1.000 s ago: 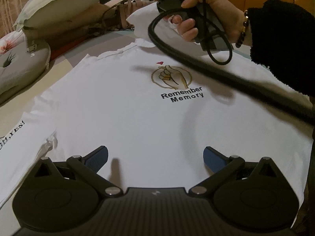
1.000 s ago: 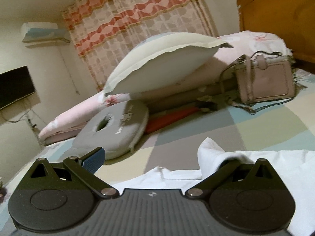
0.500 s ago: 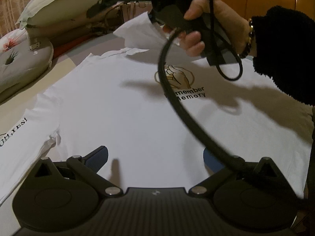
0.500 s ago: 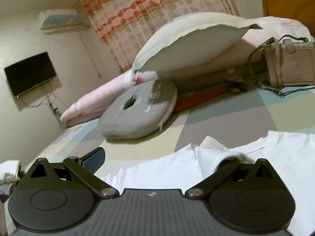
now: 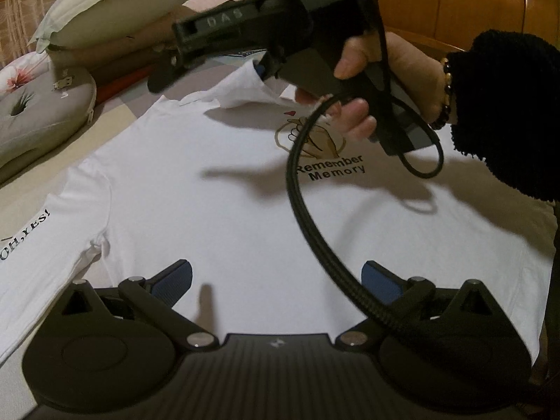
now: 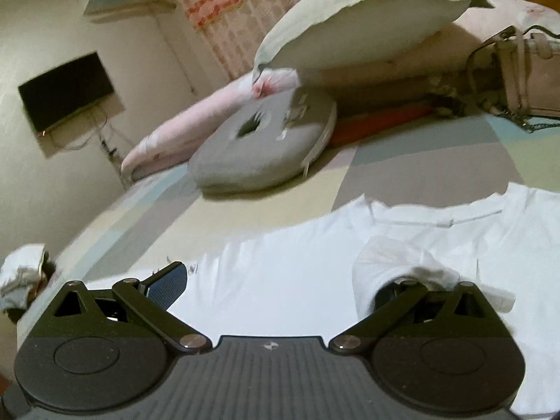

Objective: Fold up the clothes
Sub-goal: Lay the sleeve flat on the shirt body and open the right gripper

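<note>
right gripper (image 6: 280,280) has swung the sleeve (image 5: 245,85) up and inward over the white t-shirt (image 5: 245,192) since a second ago, cloth draped over one finger, jaws wide; sleeve fold underway. left gripper (image 5: 276,276) wide open, empty.

My matt black plastic left tongs (image 5: 276,276) carry ribbed blue pads and small shiny metal pivot pins. The white T-shirt (image 5: 217,189) is smooth soft cloth with flat printed lettering. A braided black cable (image 5: 308,231) looks rough. The brown wooden headboard (image 5: 455,3) is glossy.

fuzzy black sleeve (image 5: 507,112), beaded bracelet (image 5: 445,96), black grippers.
</note>
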Available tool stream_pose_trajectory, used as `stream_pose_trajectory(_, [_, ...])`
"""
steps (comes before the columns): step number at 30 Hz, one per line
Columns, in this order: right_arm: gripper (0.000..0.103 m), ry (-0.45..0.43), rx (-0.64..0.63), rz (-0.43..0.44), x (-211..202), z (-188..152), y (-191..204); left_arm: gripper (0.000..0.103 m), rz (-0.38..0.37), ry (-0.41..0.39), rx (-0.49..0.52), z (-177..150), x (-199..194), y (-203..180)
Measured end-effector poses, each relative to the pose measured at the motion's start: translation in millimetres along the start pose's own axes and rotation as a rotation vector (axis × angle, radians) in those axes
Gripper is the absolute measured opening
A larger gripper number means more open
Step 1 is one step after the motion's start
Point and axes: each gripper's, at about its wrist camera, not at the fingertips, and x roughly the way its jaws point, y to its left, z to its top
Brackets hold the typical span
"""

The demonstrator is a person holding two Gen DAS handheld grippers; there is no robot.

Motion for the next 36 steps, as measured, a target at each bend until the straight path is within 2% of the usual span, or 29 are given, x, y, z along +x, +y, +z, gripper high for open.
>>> stream_pose_trajectory(15, [0.103, 0.02, 0.169, 0.014, -15, -10, -35, 0.102, -0.001, 0.007, 0.013, 0, 5, -2])
stream_pose_trajectory(22, [0.103, -0.006, 0.466, -0.01, -13, -10, -62, 0.102, -0.004, -0.003, 0.013, -2, -1, -6])
stream_pose_trajectory(25, [0.103, -0.039, 0.611, 0.009, -18, -20, -78, 0.102, -0.006, -0.009, 0.011, -2, -3, -6])
stream_pose_trajectory(27, [0.103, -0.095, 0.652, 0.014, -24, -23, -85, 0.102, -0.007, -0.01, 0.01, -2, -4, -6])
stream_pose_trajectory(30, [0.103, -0.123, 0.678, 0.039, -24, -21, -87, 0.102, -0.006, -0.006, 0.015, -2, -4, -8])
stream_pose_trajectory(33, [0.103, -0.135, 0.617, 0.075, -17, -9, -75, 0.102, -0.005, -0.006, 0.015, -2, -5, -9])
stream_pose_trajectory(36, [0.103, -0.112, 0.548, 0.143, -7, 2, -54, 0.102, -0.01, -0.011, 0.01, -2, -6, -9])
